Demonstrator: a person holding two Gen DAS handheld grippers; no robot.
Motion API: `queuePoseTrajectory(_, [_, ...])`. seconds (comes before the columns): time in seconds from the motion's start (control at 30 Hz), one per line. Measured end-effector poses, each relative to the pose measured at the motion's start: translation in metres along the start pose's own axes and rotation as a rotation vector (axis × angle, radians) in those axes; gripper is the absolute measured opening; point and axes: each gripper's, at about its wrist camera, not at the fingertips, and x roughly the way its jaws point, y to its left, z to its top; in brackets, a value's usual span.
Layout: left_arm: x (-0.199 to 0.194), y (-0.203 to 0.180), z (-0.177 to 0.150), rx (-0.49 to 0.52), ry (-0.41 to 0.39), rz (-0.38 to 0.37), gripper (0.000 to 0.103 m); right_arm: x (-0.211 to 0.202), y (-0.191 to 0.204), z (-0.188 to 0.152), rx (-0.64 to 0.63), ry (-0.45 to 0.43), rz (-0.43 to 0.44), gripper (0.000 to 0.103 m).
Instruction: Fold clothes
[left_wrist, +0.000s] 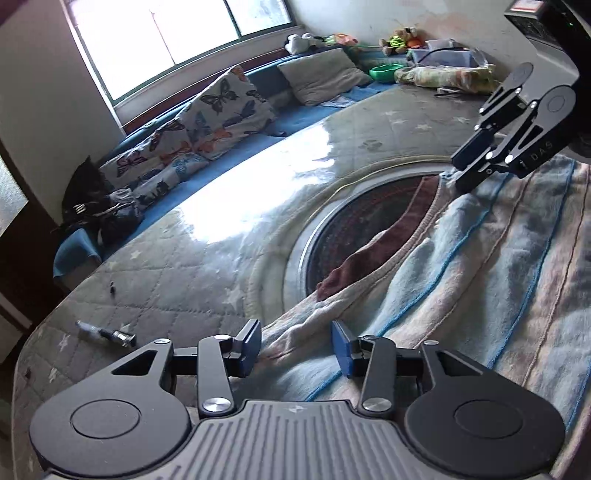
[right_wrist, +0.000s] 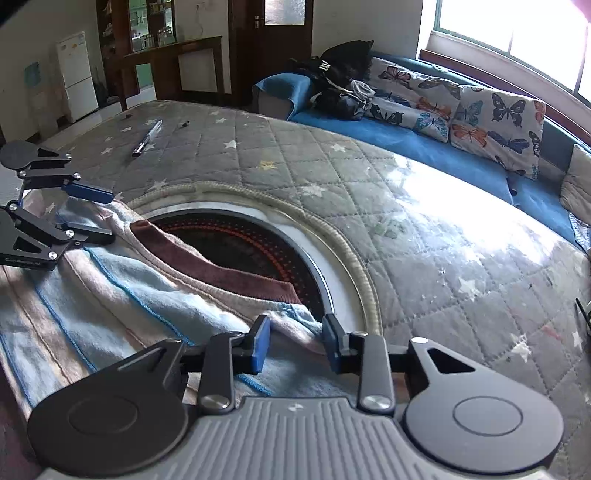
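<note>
A striped towel (left_wrist: 480, 280) in light blue, pink and white, with a brown band along its edge (left_wrist: 373, 251), lies on a grey quilted star-pattern cover; it also shows in the right wrist view (right_wrist: 122, 295). My left gripper (left_wrist: 297, 347) is open, its fingers on either side of the towel's near corner. It shows in the right wrist view (right_wrist: 94, 214) at the far corner. My right gripper (right_wrist: 295, 341) is open over the towel's other corner by the round opening. It shows in the left wrist view (left_wrist: 467, 162), at the towel's far edge.
A round dark opening (right_wrist: 258, 247) with a metal rim sits in the cover, partly under the towel. A pen (right_wrist: 147, 138) lies on the cover, also in the left wrist view (left_wrist: 105, 331). Butterfly cushions (right_wrist: 480, 110) and a blue sofa (right_wrist: 424, 147) run along the window side.
</note>
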Motion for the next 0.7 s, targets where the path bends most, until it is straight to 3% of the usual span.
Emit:
queuePoseTrajectory(0.03, [0.001, -0.002, 0.000, 0.009, -0.002, -0.004, 0.037, 0.001, 0.000, 0.000, 0.000, -0.001, -0.001, 0.032])
queuePoseTrajectory(0.1, [0.003, -0.006, 0.001, 0.029, -0.006, -0.011, 0.016, 0.003, -0.001, 0.001, 0.005, -0.002, -0.002, 0.037])
queuePoseTrajectory(0.17, [0.002, -0.015, 0.000, 0.072, -0.016, -0.010, 0.007, 0.005, -0.003, 0.001, 0.010, -0.002, -0.001, 0.041])
queuePoseTrajectory(0.3, [0.001, -0.022, 0.000, 0.099, -0.030, 0.032, 0.003, 0.008, -0.004, 0.001, 0.021, -0.005, 0.003, 0.038])
queuePoseTrajectory(0.33, [0.000, -0.022, 0.001, 0.100, -0.036, 0.045, 0.003, 0.007, -0.004, 0.000, 0.019, -0.007, 0.006, 0.034])
queuePoseTrajectory(0.4, [-0.004, -0.022, 0.006, 0.098, -0.055, 0.074, 0.003, 0.005, -0.002, 0.000, 0.011, -0.013, 0.005, 0.016])
queuePoseTrajectory(0.47, [-0.008, -0.023, 0.012, 0.098, -0.079, 0.095, 0.002, 0.001, 0.002, -0.001, -0.003, -0.026, -0.010, 0.006])
queuePoseTrajectory(0.7, [-0.010, -0.028, 0.028, 0.106, -0.141, 0.170, 0.003, -0.015, 0.005, 0.000, 0.016, -0.104, -0.067, 0.004])
